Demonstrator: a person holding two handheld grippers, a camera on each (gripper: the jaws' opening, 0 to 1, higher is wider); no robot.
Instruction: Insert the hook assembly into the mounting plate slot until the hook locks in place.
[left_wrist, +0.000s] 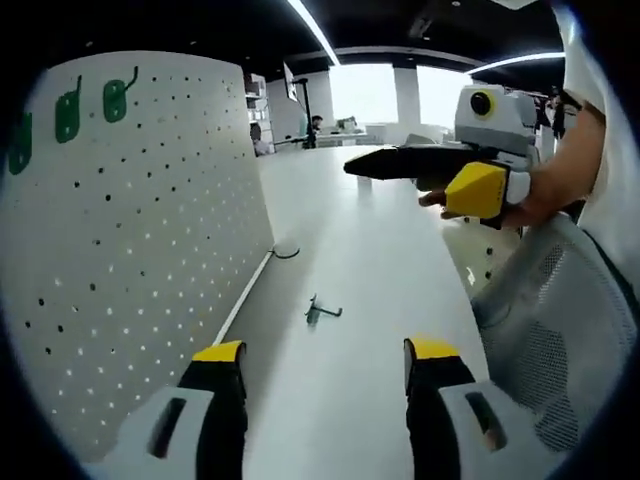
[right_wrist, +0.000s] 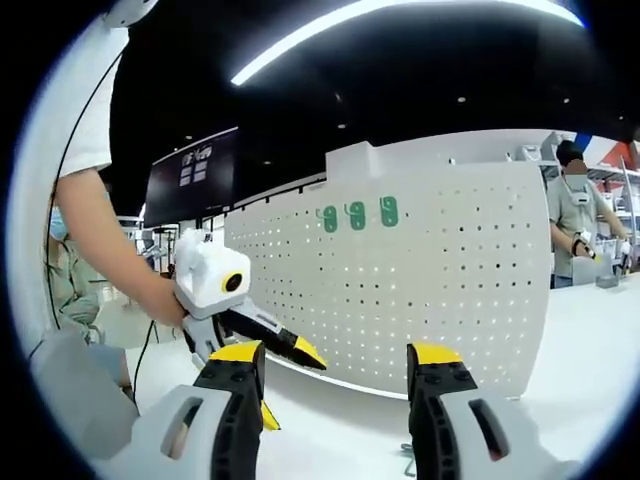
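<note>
Left gripper view: hook (left_wrist: 322, 311) lies mid-frame on the table (left_wrist: 380, 260); left gripper (left_wrist: 325, 365), jaws apart, should straddle it squarely before closing

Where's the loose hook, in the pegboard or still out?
Out. The hook lies flat on the table, apart from the pegboard; the left gripper is open, empty.

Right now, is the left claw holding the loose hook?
No, the hook lies on the table ahead of the open, empty left claw.
</note>
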